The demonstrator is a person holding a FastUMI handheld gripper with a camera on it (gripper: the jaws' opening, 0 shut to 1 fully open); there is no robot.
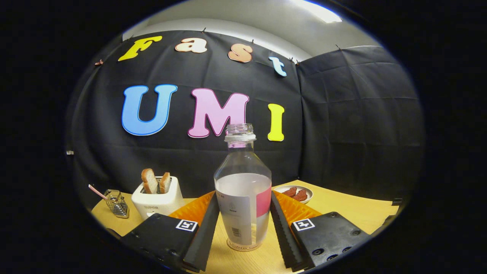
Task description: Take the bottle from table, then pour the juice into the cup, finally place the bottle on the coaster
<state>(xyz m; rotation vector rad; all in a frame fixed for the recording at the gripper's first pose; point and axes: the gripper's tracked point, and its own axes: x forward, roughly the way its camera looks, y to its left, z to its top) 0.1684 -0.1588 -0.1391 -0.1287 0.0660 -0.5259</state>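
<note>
Clear plastic, that's the bottle [242,190], standing upright on the counter [354,211] with its cap off and the threaded neck bare. Rounded shoulders, narrow neck, and a pale cloudy liquid filling it to roughly the shoulder line. A label wraps the lower body, white with a pink patch. Its base sits on a thin round coaster [243,246], the rim peeking out beneath.

And the jaws [243,228]: they stand apart, one ribbed finger on each side of the bottle, close along its flanks. Whether either pad actually touches the plastic, I cannot tell from this angle. Each finger mount carries a small square marker.

Light wood-grain counter all around. Just behind the bottle lies an orange ridged mat [198,209], showing on both sides of it. Beyond the left finger, a white boxy toaster [158,201] with two slices of bread [156,182] poking out of its slots. Further left, a small wire-mesh basket [116,203] with a striped straw-like stick [97,191] leaning out of it. Beyond the right finger, a small white plate [295,189] holding a couple of reddish-brown pieces of food [296,194].
</note>
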